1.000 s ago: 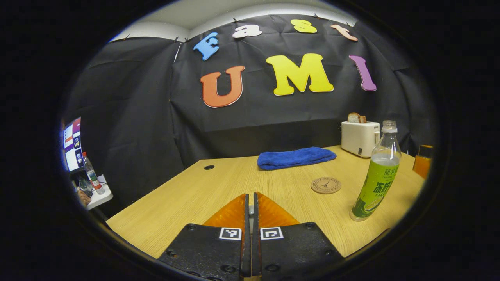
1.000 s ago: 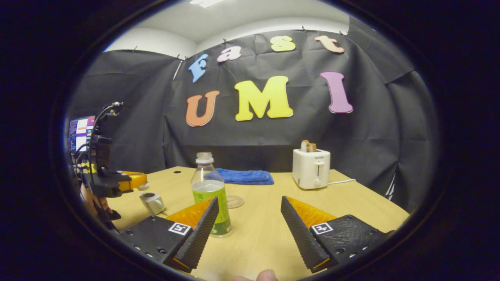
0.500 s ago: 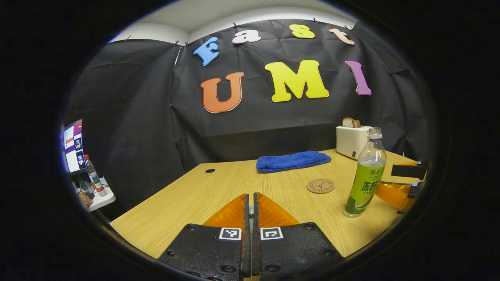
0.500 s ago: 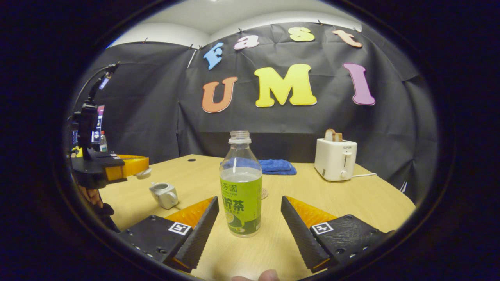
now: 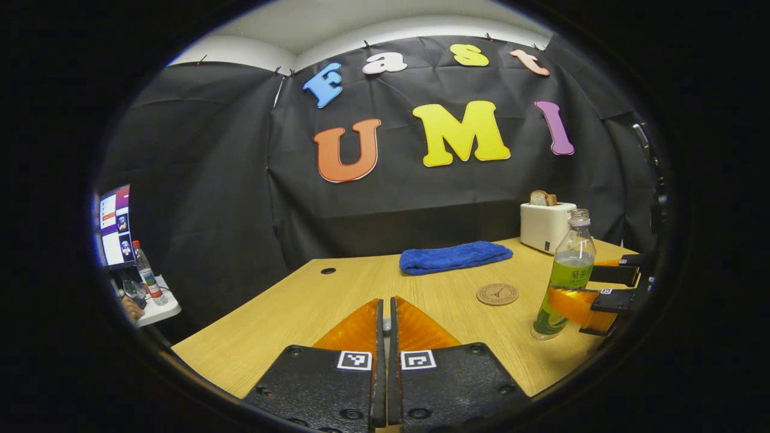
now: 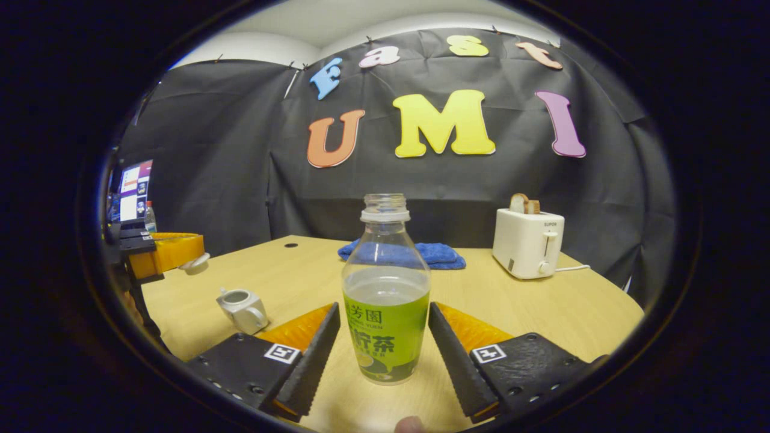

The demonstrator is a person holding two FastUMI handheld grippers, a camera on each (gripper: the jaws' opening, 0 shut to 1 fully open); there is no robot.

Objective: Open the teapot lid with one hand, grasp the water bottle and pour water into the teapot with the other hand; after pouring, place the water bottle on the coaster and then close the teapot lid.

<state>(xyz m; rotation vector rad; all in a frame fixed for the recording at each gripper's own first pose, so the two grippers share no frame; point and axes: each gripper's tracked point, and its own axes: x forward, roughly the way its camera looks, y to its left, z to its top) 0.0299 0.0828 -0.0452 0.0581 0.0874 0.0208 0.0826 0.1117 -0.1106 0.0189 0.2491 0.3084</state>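
Where the black cloth ends, a wooden table (image 6: 541, 313) carries the lot. White toaster (image 6: 528, 243), bread in its slots, far right. Blue towel (image 5: 455, 257), folded, at the back. Uncapped water bottle (image 6: 386, 300), green label, upright between the right gripper (image 6: 384, 355) fingers, which flank it narrowly; contact cannot be told. Left gripper (image 5: 385, 313), fingers pressed together on the teapot lid (image 6: 195, 263), held aloft. White teapot (image 6: 242, 308), open, left of the bottle. Round coaster (image 5: 497, 294), bare, near the bottle.
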